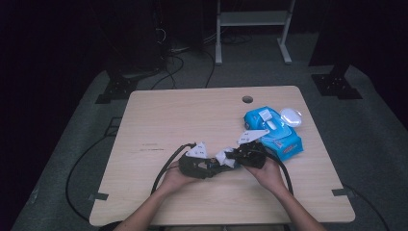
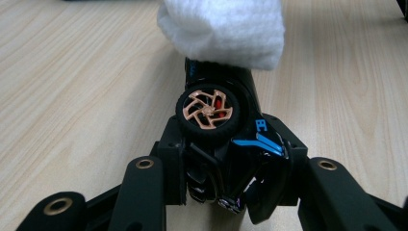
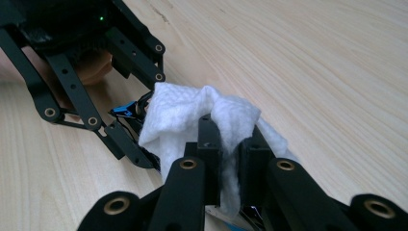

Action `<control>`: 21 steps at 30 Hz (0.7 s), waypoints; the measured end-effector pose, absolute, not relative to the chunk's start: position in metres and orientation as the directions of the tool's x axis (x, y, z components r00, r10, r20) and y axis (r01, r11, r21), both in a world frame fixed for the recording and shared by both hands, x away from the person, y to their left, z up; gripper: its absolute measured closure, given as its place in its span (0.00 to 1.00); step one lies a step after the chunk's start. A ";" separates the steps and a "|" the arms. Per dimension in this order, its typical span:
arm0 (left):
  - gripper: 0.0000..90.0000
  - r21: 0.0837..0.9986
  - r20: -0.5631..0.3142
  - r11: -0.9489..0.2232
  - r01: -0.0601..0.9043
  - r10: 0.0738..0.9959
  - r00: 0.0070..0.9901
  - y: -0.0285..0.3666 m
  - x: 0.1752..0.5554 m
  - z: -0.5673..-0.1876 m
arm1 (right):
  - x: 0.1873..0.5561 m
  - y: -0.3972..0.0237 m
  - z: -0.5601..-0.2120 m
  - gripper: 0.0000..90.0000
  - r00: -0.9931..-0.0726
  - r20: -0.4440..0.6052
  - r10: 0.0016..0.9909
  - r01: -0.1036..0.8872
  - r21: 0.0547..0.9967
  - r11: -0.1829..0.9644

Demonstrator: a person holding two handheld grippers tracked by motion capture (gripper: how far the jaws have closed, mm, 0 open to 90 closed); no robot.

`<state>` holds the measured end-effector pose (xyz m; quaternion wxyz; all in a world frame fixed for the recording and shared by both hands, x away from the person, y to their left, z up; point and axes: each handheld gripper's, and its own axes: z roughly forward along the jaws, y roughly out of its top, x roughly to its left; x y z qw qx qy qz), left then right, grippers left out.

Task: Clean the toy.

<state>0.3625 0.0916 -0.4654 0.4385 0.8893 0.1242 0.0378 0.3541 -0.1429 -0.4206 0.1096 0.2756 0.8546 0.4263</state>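
My left gripper (image 2: 230,166) is shut on a small black toy car (image 2: 240,149) with blue trim; a copper-spoked wheel (image 2: 208,111) faces the camera. A folded white wipe (image 2: 223,29) lies against the car's far end. In the right gripper view, my right gripper (image 3: 230,144) is shut on that white wipe (image 3: 187,120), which bulges over its jaws. Just beyond it is the left gripper (image 3: 139,118) with the car's blue trim (image 3: 124,111). From above, the left gripper (image 1: 204,166) and right gripper (image 1: 236,156) meet at the wipe (image 1: 224,158), near the table's front middle.
A blue pack of wipes (image 1: 274,132) lies on the wooden table (image 1: 183,110) just behind the right hand, with a clear round lid (image 1: 290,116) beside it. A cable hole (image 1: 247,99) sits near the far edge. Black cables trail from both grippers toward the person.
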 end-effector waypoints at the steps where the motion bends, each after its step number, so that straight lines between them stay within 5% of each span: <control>1: 0.64 0.789 -0.041 -0.585 0.187 0.254 0.966 0.091 0.363 -0.465 | 0.354 -0.142 -0.420 0.91 -0.823 0.046 0.567 0.378 0.789 0.484; 12: 0.64 0.790 -0.054 -0.582 0.195 0.251 0.967 0.093 0.364 -0.466 | 0.348 -0.110 -0.422 0.91 -0.858 0.048 0.512 0.339 0.802 0.492; 21: 0.64 0.792 -0.046 -0.582 0.187 0.249 0.967 0.090 0.363 -0.466 | 0.353 -0.178 -0.420 0.91 -0.765 0.027 0.643 0.399 0.803 0.442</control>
